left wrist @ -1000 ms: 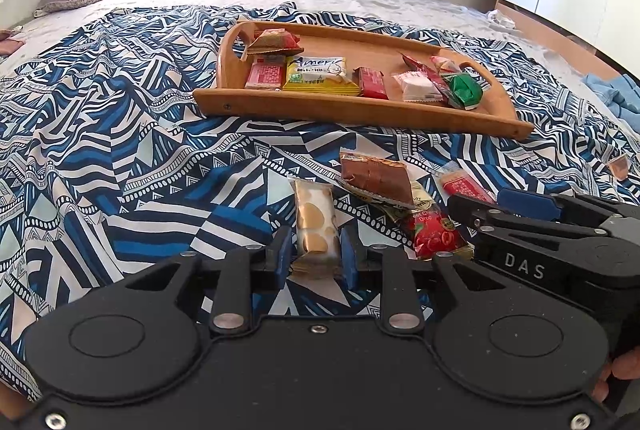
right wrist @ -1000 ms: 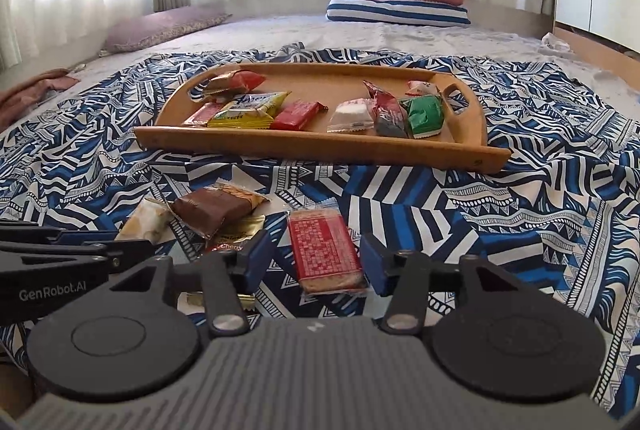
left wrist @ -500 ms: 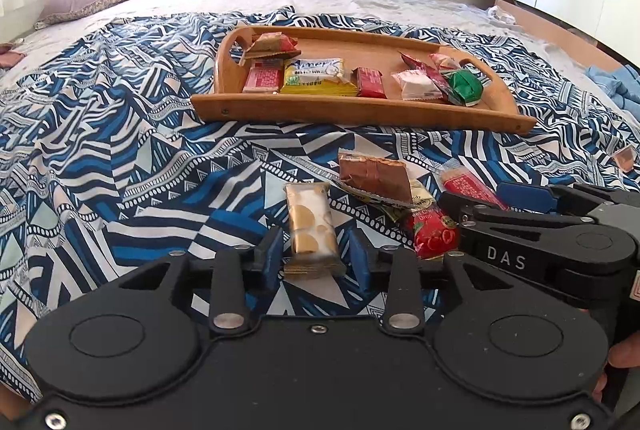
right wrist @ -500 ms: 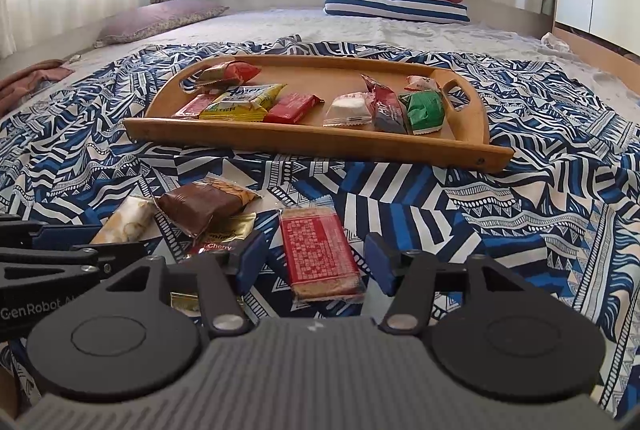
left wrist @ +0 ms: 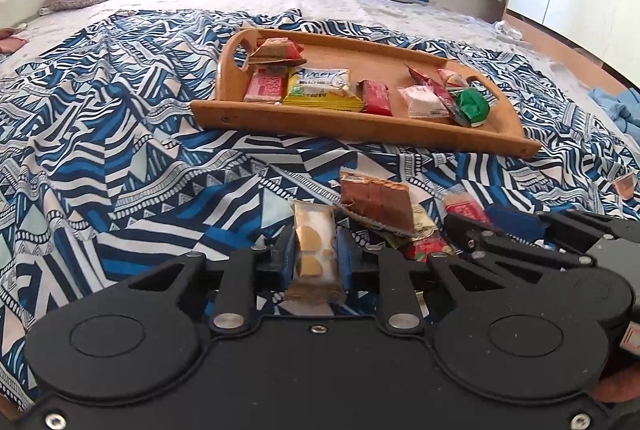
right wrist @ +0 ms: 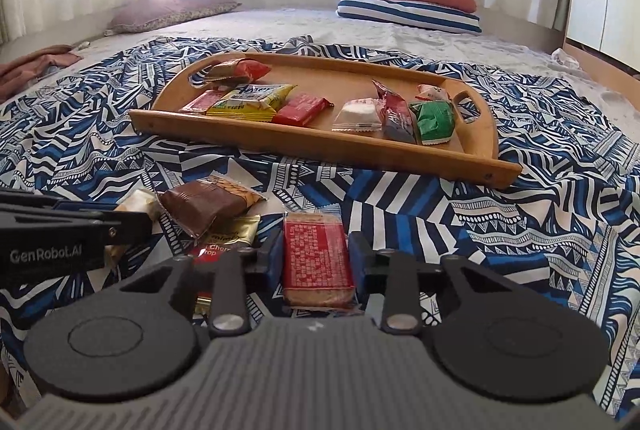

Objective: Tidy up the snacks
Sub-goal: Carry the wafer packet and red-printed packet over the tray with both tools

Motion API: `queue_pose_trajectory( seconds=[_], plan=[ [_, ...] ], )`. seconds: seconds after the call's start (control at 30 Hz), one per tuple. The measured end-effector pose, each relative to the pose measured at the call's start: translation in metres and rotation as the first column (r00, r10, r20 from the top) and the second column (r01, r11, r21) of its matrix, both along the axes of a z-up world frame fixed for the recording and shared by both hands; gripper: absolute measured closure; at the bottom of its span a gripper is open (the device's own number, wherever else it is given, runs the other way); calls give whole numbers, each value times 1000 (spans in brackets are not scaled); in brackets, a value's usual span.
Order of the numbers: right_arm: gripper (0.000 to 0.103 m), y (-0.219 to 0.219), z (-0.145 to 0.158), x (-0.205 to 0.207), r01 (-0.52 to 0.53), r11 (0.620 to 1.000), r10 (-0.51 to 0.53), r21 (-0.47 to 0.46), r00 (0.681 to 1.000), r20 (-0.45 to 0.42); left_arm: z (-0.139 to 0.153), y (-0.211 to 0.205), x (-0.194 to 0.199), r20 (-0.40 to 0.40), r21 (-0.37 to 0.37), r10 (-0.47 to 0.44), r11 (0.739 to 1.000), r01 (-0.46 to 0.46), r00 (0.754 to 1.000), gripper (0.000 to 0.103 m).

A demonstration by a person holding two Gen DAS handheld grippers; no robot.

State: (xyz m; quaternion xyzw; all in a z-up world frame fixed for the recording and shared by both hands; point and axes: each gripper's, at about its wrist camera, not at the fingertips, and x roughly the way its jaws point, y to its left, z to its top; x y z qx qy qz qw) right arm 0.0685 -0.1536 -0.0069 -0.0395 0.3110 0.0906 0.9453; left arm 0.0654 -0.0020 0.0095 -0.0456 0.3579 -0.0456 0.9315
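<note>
both grippers have closed in since the earlier frames: left gripper (left wrist: 315,259) now pinches the cream biscuit packet (left wrist: 314,250) tight, while right gripper (right wrist: 316,259) is closing on the red wafer packet (right wrist: 316,259), its pads (right wrist: 272,262) at the packet's edges. eight snacks lie in the one wooden tray (right wrist: 320,146). three more packets lie on the patterned sheet (left wrist: 120,166) between the grippers; open sheet lies before the tray's near edge.
</note>
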Motion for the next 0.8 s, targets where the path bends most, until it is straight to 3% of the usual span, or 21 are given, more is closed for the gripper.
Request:
queue_pose_trajectory(
  seconds=[0.3,0.8],
  plan=[
    [65,3,14,-7,-17,1000,17,0,1000,22,10,-5,1,11,2,-36,999,36,999,82],
    [65,-21,48,7,59,997,-62,55,997,51,41,7,17,51,-41,-54,998,56,997,83]
  ],
)
